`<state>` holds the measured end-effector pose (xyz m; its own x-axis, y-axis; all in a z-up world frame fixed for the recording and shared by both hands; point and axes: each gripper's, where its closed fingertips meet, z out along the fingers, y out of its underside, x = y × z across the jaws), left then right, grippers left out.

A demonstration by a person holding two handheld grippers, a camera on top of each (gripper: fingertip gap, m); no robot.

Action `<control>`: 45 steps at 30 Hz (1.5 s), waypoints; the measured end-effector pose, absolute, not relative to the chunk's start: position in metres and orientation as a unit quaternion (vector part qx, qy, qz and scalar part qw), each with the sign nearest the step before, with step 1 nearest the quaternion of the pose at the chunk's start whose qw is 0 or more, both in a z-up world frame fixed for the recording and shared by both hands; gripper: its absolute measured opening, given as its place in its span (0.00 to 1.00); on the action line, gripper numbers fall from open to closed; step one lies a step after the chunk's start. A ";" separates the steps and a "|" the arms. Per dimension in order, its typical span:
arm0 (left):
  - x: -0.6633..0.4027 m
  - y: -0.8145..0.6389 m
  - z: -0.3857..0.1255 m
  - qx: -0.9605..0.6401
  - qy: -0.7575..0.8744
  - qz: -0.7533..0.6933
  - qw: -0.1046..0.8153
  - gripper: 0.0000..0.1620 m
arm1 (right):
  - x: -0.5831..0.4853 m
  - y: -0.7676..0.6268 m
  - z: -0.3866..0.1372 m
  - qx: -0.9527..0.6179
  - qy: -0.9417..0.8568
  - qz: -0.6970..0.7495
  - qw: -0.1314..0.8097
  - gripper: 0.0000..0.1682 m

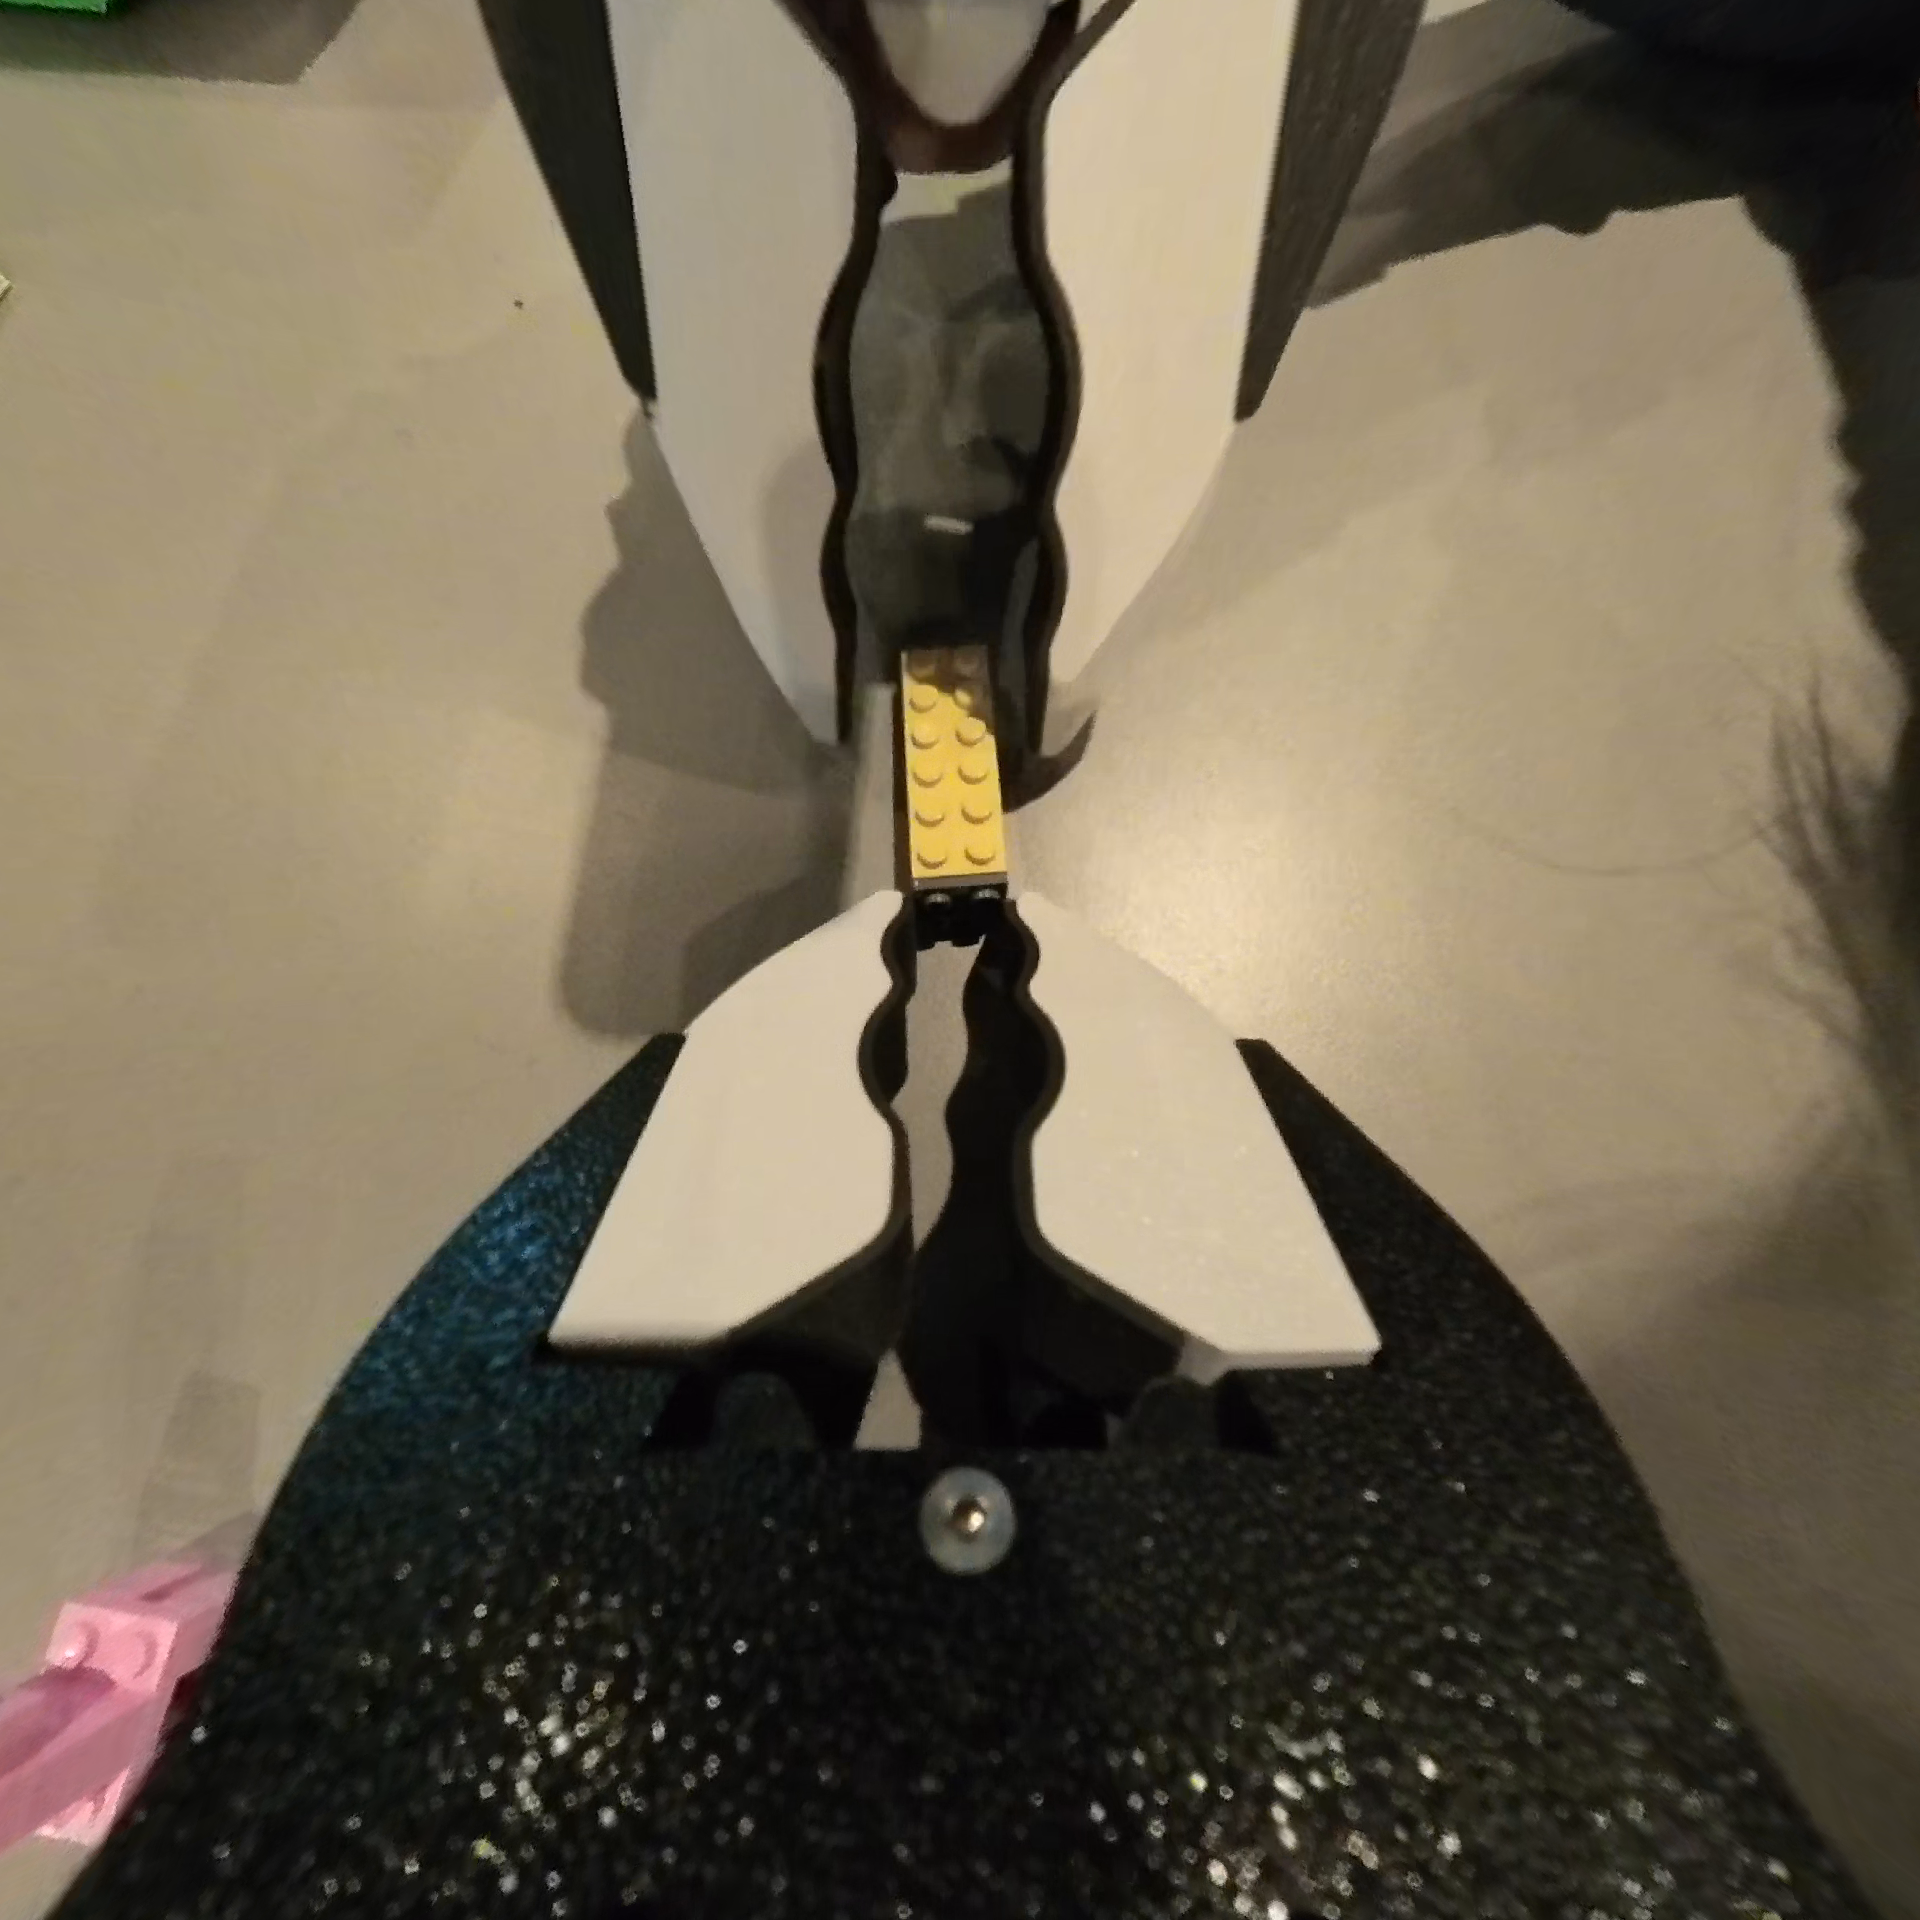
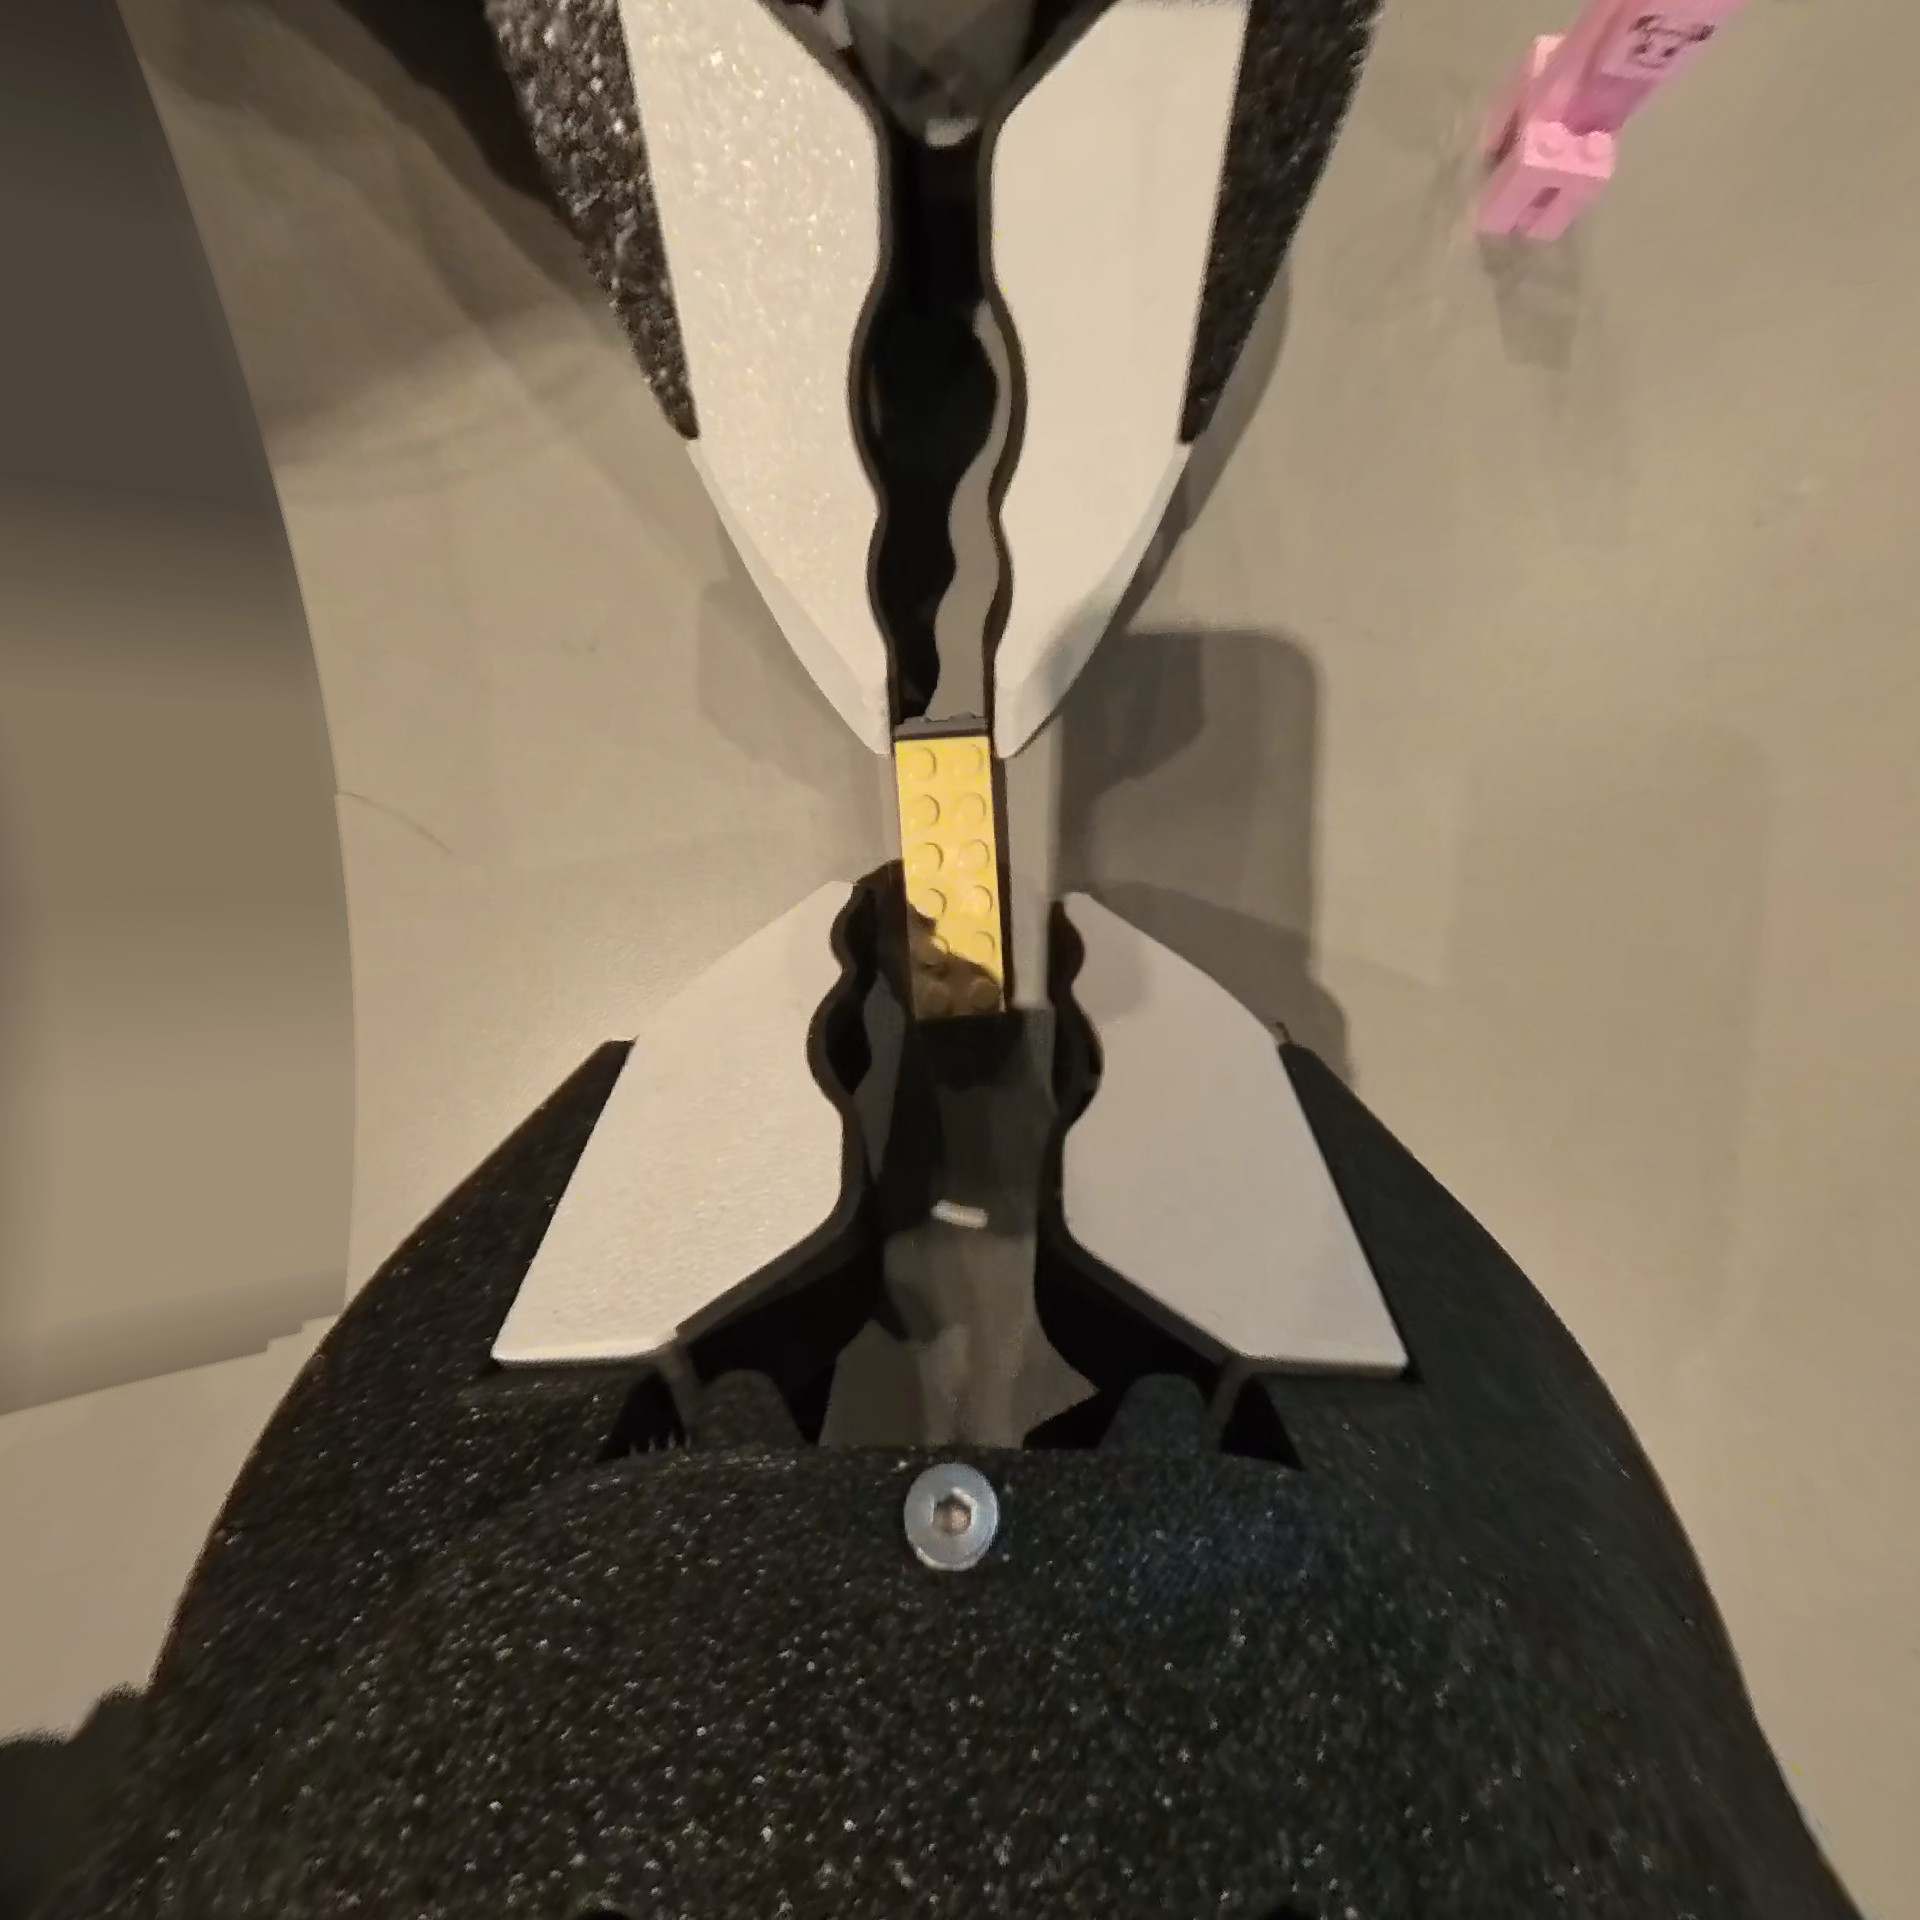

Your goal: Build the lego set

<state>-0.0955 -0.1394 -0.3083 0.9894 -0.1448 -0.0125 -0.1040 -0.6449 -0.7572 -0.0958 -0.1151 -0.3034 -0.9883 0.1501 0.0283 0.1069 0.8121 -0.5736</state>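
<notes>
— Holding the yellow plate (image 1: 948, 774) between both tools, I'm seeing it bridge the gap end to end above the grey tabletop (image 1: 312, 727). What are you reading on your side?

— I'm watching the left gripper (image 1: 951, 920) pinching the near end, where a black piece (image 1: 951, 906) is sitting under the yellow studs. Its fingers are pressed in close on that end.

— And the right gripper (image 2: 951, 987) is clamping the opposite end, fingers narrowed around it, studs facing up.

— So I'm judging we're mid-join or mid-handover, seating yellow onto black; I cannot tell if the two layers are fully clicked.

— Next I'm thinking one side needs to squeeze or press while the other is bracing, keeping the strip level so it isn't twisting.

— Agreed. I'm also noting the pink lego figure (image 2: 1564, 125) lying well apart, untouched.
</notes>
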 end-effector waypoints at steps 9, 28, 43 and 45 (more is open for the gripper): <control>-0.096 -0.138 -0.308 -0.908 0.055 -0.030 0.415 0.09 | -0.094 -0.112 -0.293 -0.093 -0.926 0.292 0.220 0.18; -0.092 -0.136 -0.308 -0.907 0.062 -0.031 0.415 0.09 | -0.090 -0.121 -0.278 -0.125 -0.896 0.406 0.130 0.04; -0.091 -0.136 -0.308 -0.907 0.065 -0.029 0.415 0.09 | -0.094 -0.123 -0.298 -0.081 -0.930 0.357 0.043 0.16; -0.092 -0.136 -0.308 -0.907 0.064 -0.030 0.415 0.09 | -0.094 -0.122 -0.302 -0.079 -0.932 0.352 0.035 0.15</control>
